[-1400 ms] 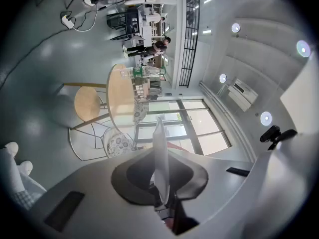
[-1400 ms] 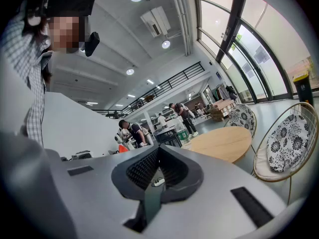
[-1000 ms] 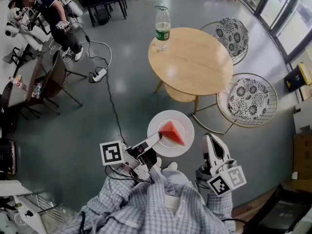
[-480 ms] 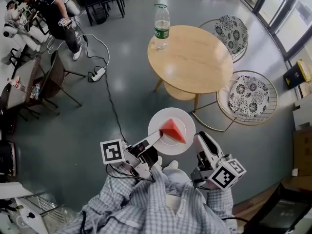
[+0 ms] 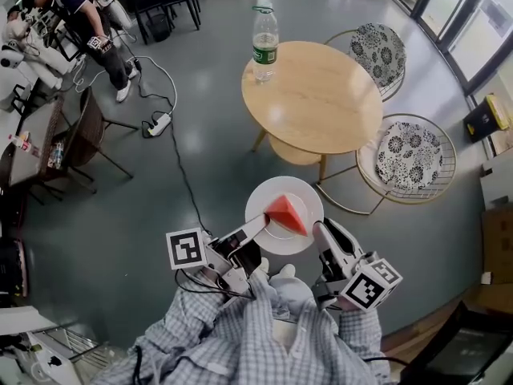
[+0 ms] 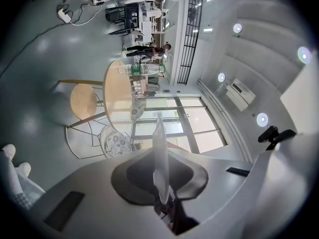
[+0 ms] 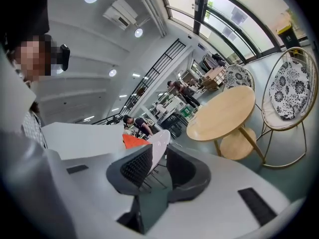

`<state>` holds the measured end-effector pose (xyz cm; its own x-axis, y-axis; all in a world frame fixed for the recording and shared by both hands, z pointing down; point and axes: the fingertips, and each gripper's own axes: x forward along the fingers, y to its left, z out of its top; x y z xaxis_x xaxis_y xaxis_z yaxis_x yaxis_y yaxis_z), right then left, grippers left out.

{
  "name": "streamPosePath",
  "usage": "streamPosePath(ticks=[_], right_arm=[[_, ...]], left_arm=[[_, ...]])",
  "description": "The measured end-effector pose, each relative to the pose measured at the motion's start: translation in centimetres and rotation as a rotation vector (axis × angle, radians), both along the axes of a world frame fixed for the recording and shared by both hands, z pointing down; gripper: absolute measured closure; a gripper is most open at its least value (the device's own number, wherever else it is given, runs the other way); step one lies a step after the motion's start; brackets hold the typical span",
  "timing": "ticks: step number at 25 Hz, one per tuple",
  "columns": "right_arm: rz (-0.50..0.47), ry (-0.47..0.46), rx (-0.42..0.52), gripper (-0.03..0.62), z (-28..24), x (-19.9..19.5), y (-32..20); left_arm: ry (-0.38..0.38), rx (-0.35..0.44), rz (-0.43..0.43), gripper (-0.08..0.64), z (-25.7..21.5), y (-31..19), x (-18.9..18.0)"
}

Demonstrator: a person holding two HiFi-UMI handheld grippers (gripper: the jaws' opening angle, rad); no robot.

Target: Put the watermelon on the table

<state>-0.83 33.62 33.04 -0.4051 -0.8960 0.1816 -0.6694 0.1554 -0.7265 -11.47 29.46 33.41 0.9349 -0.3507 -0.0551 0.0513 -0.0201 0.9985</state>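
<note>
A red watermelon wedge [image 5: 286, 212] lies on a white plate [image 5: 305, 198] that hangs in the air near my body, short of the round wooden table [image 5: 321, 95]. My left gripper [image 5: 258, 224] is shut on the plate's left rim; in the left gripper view the plate [image 6: 159, 153] stands edge-on between the pads of that gripper [image 6: 160, 180]. My right gripper [image 5: 319, 229] sits at the plate's right rim. Its jaws have just been opening. In the right gripper view the plate rim [image 7: 159, 142] lies between the spread pads of the gripper [image 7: 158, 166], with the watermelon [image 7: 132, 141] behind it.
A water bottle [image 5: 265, 34] stands on the table's far left edge. Two patterned wire chairs [image 5: 381, 54] [image 5: 409, 163] flank the table on the right. A person [image 5: 80, 22], dark chairs and a power strip [image 5: 160, 123] with cables are at the left.
My right gripper has rolled and moved left to the plate's right rim, and its jaws have opened. The left gripper and plate have barely shifted.
</note>
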Motion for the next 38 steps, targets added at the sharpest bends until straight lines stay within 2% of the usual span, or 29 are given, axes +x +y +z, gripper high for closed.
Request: streamPosePath(ticks=[19, 30, 38], right_arm=[[0.058, -0.011, 0.019, 0.497, 0.5, -1.4, -0.1], [-0.032, -0.019, 0.026, 0.497, 1.1, 0.9, -5.5], [-0.094, -0.017, 0.032, 0.497, 1.0, 5.6, -10.6]], left_arm=[[-0.01, -0.006, 0.047, 0.523, 0.5, -0.6, -1.2], [-0.022, -0.006, -0.036, 0.523, 1.3, -5.1, 0.8], [-0.017, -0.008, -0.094, 0.523, 1.2, -9.5, 5.2]])
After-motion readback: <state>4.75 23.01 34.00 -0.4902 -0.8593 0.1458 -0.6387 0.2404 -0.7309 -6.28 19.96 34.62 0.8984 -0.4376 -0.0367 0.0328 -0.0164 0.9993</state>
